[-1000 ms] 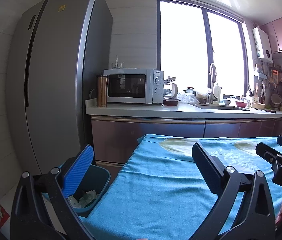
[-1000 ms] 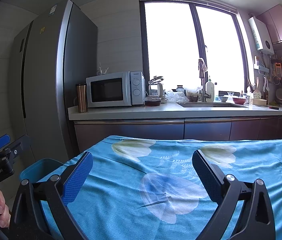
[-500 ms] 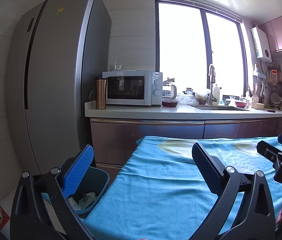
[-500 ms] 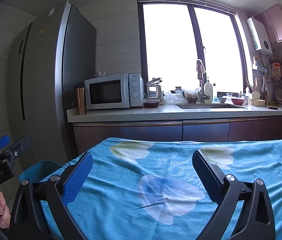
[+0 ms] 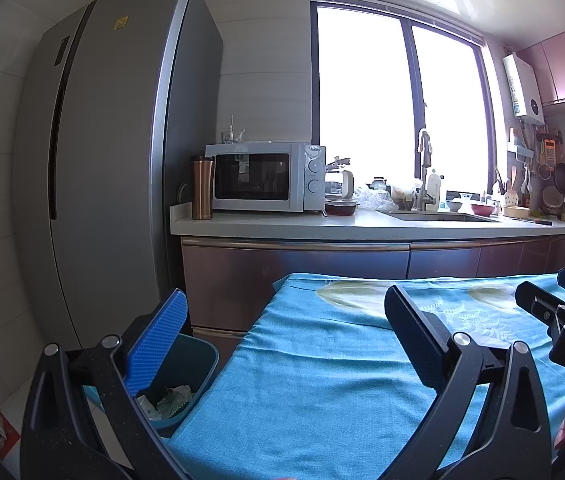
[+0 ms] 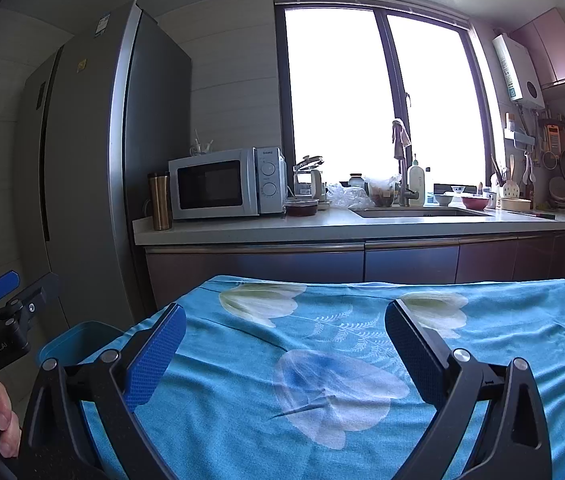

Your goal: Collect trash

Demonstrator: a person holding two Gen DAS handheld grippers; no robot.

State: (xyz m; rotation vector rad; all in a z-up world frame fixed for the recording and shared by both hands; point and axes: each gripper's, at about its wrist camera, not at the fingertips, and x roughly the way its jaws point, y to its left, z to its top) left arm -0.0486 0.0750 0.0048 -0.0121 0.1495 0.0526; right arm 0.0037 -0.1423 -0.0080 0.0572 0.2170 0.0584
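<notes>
Both of our grippers gape wide over the blue tablecloth, holding nothing.

From the left wrist we see our left gripper (image 5: pixel 282 340) with jaws spread wide and empty; its left finger hides part of 1 teal bin (image 5: pixel 186 376) beside the table's left edge; crumpled trash (image 5: pixel 168 398) lies inside, too jumbled to count or give any long axis; the tablecloth (image 5: pixel 322 380) is cut off at right by the right gripper (image 5: pixel 562 312). From the right wrist, that gripper (image 6: pixel 284 344) is equally wide and empty; only the bin's rim (image 6: pixel 78 338) shows, its contents hidden; 1 microwave (image 6: pixel 226 182) sits on the counter.
</notes>
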